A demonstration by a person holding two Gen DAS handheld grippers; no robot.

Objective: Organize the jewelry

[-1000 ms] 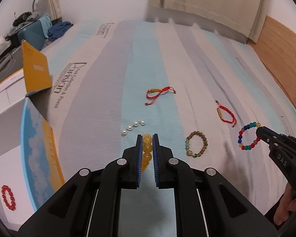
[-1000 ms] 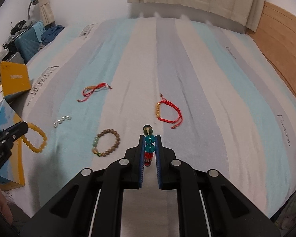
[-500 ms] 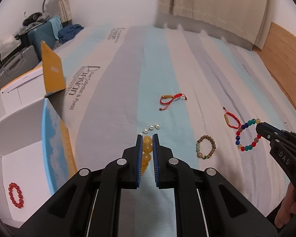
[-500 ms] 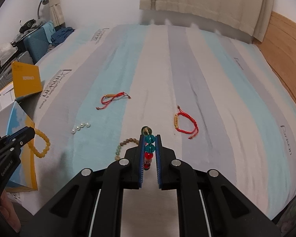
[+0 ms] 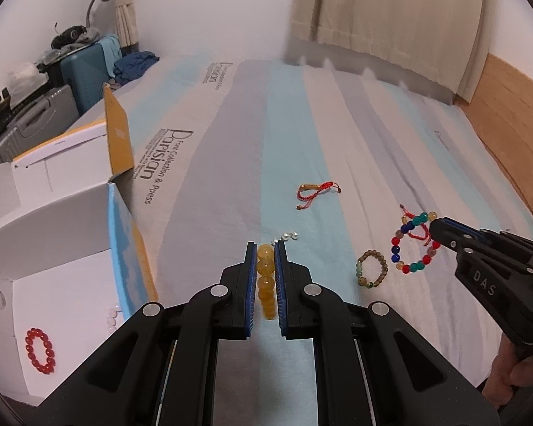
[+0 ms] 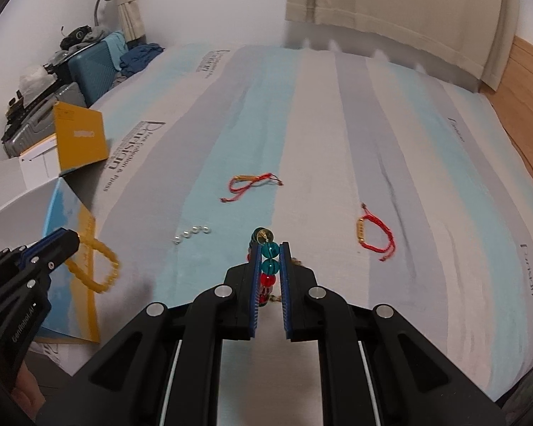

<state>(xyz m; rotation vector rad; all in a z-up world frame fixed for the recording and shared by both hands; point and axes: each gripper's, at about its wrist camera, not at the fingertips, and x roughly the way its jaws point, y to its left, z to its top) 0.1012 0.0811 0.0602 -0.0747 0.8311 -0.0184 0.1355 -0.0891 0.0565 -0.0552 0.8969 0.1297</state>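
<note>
**Jewelry on striped bed cover: two bracelets held, remainder loose**

Item 1. Left gripper (image 5: pixel 265 248): jaws pressed onto the yellow bead bracelet (image 5: pixel 266 277), which sits between the blue pads and, in the right wrist view, hangs as a loop from the fingertips.

Item 2. Right gripper (image 6: pixel 269 250): jaws pinching the multicolour bead bracelet (image 6: pixel 268 259); teal and red beads lie between the pads, an amber-and-dark bead shows just past the tips. In the left wrist view the loop dangles from the fingertips.

Item 3. Pearl strand (image 5: pixel 286 237): short row of white beads on the bed cover (image 5: pixel 231 163), just ahead and right of the left jaws.

Item 4. Brown bead bracelet (image 5: pixel 372 269): flat on the cover, right of the left jaws; from the right wrist view it is mostly hidden behind the right jaws.

Item 5. Red cord bracelet with gold tube (image 6: pixel 252 184): well ahead and slightly left of the right jaws.

Item 6. Second red cord bracelet (image 6: pixel 375 236): right of the right jaws, apart from them.

Item 7. White box (image 5: pixel 64 284): open, left of the left jaws at the bed edge. Holds a red bead bracelet (image 5: pixel 40 350); small pale beads near its blue wall, possibly another piece, too small to tell.

Item 8. Orange-flapped carton (image 5: pixel 119 142): beyond the white box.
</note>
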